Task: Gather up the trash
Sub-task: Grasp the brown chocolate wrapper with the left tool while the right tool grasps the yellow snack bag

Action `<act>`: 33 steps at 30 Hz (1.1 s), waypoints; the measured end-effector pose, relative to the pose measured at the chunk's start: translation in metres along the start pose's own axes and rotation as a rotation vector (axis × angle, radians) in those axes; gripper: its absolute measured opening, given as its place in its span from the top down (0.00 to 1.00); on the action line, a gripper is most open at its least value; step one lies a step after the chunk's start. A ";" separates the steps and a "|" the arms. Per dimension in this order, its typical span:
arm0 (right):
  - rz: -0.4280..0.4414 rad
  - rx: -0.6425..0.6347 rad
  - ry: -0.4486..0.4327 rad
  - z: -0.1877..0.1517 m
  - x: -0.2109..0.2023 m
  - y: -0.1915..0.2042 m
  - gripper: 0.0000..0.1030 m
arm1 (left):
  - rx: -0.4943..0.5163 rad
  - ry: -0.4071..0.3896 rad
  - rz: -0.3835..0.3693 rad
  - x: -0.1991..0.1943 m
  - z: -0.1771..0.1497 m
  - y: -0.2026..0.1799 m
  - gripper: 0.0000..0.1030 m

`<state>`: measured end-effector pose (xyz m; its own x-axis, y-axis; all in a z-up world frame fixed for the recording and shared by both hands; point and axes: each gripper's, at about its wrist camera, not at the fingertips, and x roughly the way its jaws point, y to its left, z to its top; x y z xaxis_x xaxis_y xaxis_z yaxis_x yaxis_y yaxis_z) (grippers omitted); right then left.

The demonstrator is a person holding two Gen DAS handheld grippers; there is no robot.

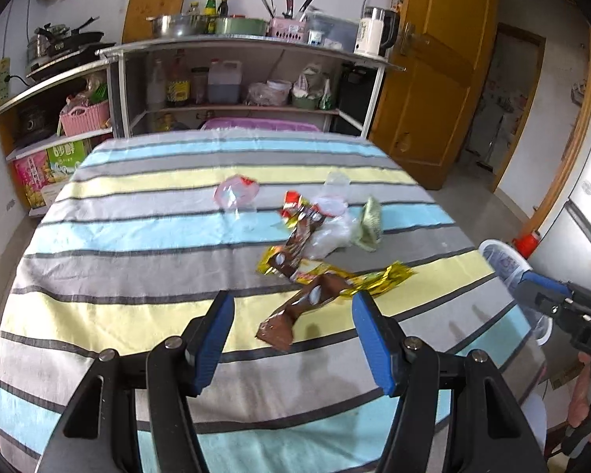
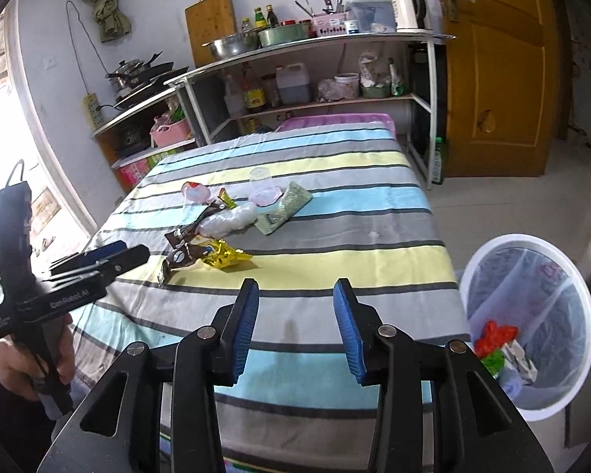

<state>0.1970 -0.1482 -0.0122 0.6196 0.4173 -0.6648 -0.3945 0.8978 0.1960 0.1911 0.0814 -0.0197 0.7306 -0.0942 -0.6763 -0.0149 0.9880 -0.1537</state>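
Snack trash lies in a heap on the striped tablecloth (image 1: pixel 138 236). The nearest piece is a brown wrapper (image 1: pixel 295 311), with a gold wrapper (image 1: pixel 374 280) just behind it. Further back lie a second brown wrapper (image 1: pixel 295 248), a clear plastic bag (image 1: pixel 331 236), a green packet (image 1: pixel 370 224) and two clear cups with pink rims (image 1: pixel 236 193) (image 1: pixel 333 201). My left gripper (image 1: pixel 293 307) hovers open above the nearest brown wrapper without touching it. My right gripper (image 2: pixel 295 291) is open and empty over the table's near right edge, beside the white bin (image 2: pixel 476 276).
The lined bin holds red and green scraps (image 2: pixel 496 335) and stands on the floor off the table's right corner. Metal shelves (image 1: pixel 236 79) with bottles and pots stand behind the table. A wooden door (image 2: pixel 492 67) is at the back right. A hand (image 2: pixel 19 366) holds the left gripper (image 2: pixel 132 250).
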 end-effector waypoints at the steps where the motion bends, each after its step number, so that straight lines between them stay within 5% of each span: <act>1: 0.002 -0.002 0.004 0.001 0.003 0.002 0.60 | 0.000 0.012 0.004 0.005 -0.001 0.002 0.38; 7: 0.007 -0.034 0.023 0.010 0.020 0.013 0.60 | 0.010 0.049 -0.030 0.025 -0.004 0.005 0.40; 17: 0.044 -0.068 0.059 0.021 0.055 0.033 0.60 | -0.014 0.087 -0.112 0.038 -0.007 0.010 0.80; 33: 0.110 -0.182 0.158 0.027 0.110 0.060 0.60 | -0.075 0.060 -0.097 0.015 -0.020 0.040 0.80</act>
<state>0.2598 -0.0445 -0.0545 0.4582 0.4713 -0.7536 -0.5780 0.8021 0.1502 0.1879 0.1172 -0.0505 0.6891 -0.1979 -0.6971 0.0008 0.9622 -0.2724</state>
